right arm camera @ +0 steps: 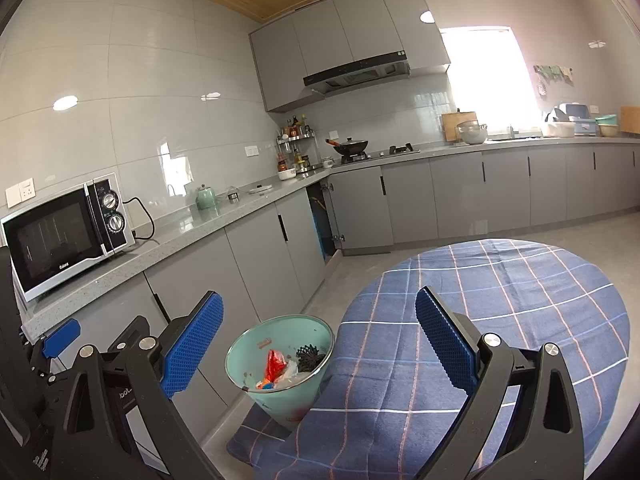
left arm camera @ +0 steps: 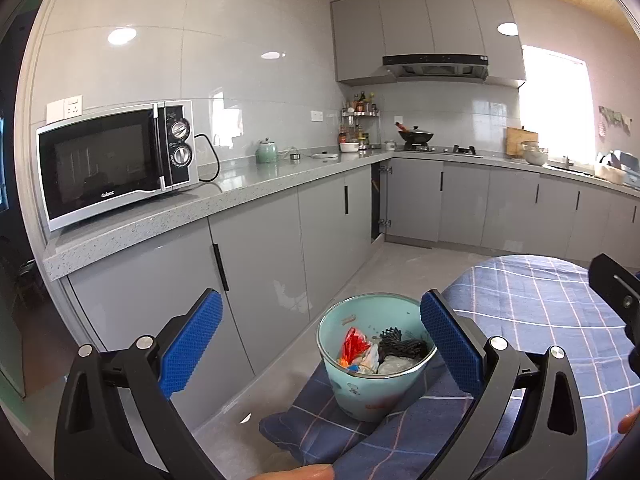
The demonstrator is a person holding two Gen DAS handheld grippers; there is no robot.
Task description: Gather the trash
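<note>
Both tools, left (left arm camera: 320, 334) and right (right arm camera: 318, 330), are hovering with fingers spread apart, gripping nothing. The pale green bin (left arm camera: 374, 364) is sitting beside the blue checked tablecloth (right arm camera: 480, 320), holding wrappers (left arm camera: 354, 346).

Tablecloth (right arm camera: 500, 320) bare, bin (right arm camera: 280, 360) mouth open from above, cabinets (right arm camera: 256, 268) close beside bin

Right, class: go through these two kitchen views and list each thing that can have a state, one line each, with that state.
Left gripper: open, empty.
Right gripper: open, empty.
Trash bin: upright, uncovered, partly filled with wrappers and a black mesh piece.
Microwave: door shut, cord attached.
Corner cabinet door: open.
Wok: on the stove.
Checked tablecloth: spread over the table, nothing on it.
</note>
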